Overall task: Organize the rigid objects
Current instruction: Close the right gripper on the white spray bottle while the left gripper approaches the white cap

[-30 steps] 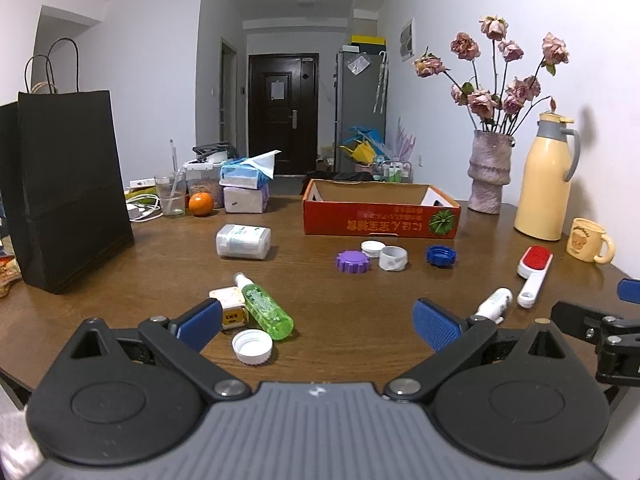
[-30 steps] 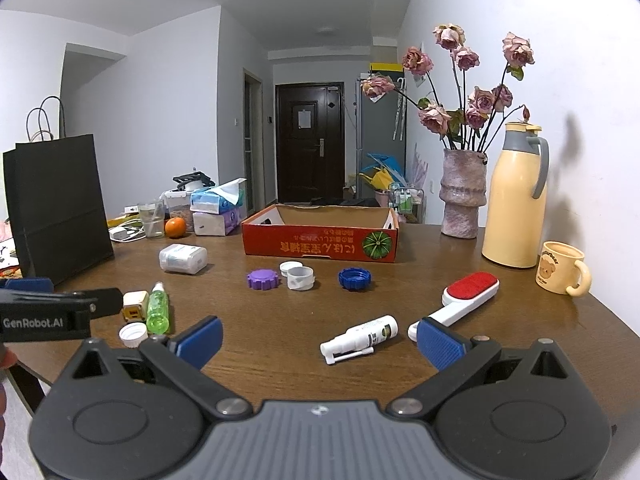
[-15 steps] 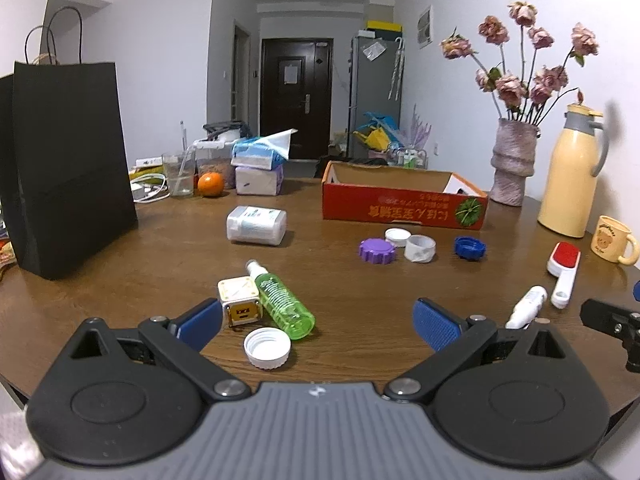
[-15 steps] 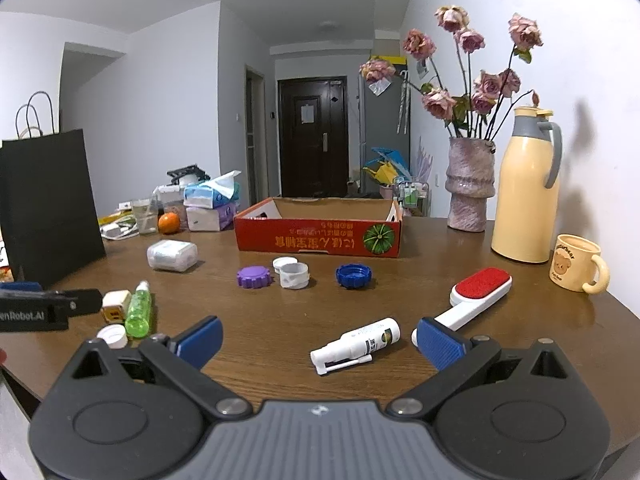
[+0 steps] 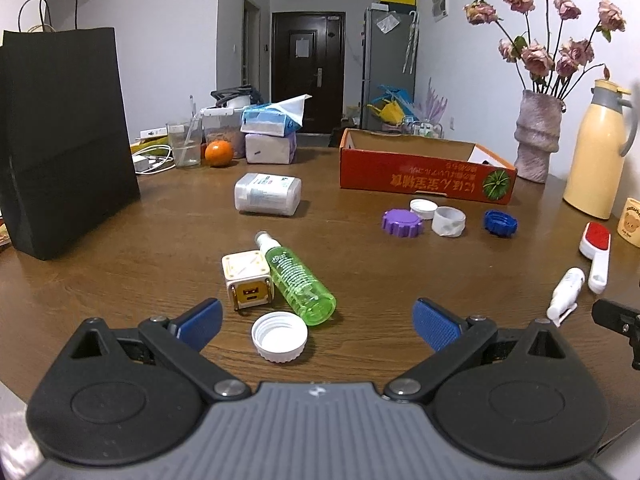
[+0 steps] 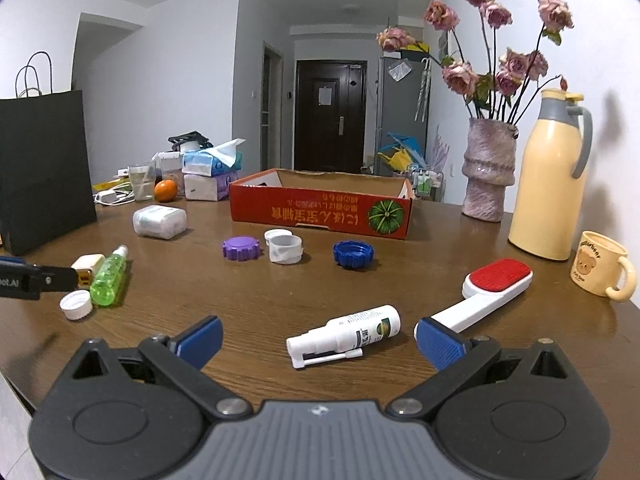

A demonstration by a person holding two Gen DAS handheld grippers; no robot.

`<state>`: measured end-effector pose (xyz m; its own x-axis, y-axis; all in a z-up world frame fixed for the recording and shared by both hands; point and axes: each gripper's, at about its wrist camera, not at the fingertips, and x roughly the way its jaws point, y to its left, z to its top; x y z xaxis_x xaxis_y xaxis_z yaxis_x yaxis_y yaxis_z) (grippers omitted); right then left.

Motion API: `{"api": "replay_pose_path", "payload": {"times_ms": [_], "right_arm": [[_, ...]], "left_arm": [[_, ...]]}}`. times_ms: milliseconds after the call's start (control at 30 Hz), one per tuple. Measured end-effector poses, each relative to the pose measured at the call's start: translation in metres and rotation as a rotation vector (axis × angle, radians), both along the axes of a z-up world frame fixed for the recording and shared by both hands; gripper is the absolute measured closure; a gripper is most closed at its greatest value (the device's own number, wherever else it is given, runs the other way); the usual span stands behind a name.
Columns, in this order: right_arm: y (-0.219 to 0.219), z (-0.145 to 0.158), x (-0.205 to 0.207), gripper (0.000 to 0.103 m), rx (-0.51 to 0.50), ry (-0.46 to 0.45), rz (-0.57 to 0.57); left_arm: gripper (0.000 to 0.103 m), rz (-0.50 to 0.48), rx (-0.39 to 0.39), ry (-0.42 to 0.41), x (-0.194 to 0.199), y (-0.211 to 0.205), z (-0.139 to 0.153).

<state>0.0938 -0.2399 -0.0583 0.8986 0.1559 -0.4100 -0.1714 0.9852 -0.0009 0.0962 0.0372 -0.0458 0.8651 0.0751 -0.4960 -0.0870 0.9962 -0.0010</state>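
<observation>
My left gripper (image 5: 316, 320) is open and empty, just above a white cap (image 5: 279, 337), a green bottle (image 5: 298, 278) and a white cube charger (image 5: 247, 279). My right gripper (image 6: 318, 334) is open and empty over a white spray bottle (image 6: 346, 333), beside a red lint brush (image 6: 486, 292). A purple cap (image 6: 240, 248), a white lid (image 6: 278, 235), a white ring cap (image 6: 285, 250) and a blue cap (image 6: 353, 254) lie before the red cardboard box (image 6: 320, 210). A white wipes tub (image 5: 267, 194) lies further left.
A black paper bag (image 5: 60, 136) stands at the left. A vase of roses (image 6: 486, 168), a yellow thermos (image 6: 550, 176) and a bear mug (image 6: 602, 270) stand at the right. Tissue packs (image 5: 270, 132), a glass (image 5: 184, 144) and an orange (image 5: 218, 153) sit at the back.
My left gripper has moved forward and down toward the white cap, charger and green bottle. My right gripper has moved forward toward the spray bottle. Both stay open.
</observation>
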Motion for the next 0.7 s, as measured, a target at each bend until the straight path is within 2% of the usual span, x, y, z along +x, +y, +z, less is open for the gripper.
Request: {"api": "replay_pose_path", "payload": {"times_ms": [400,700], "right_arm": [[-0.005,-0.018,0.032,0.000,-0.016,0.045,0.055],[-0.004,-0.027,0.058,0.000,-0.103,0.093,0.128]], "left_arm": [[0.000,0.030,0.008,0.069,0.022,0.013,-0.019],[0.000,0.034,0.013,0.094,0.033,0.016,-0.026]]}}
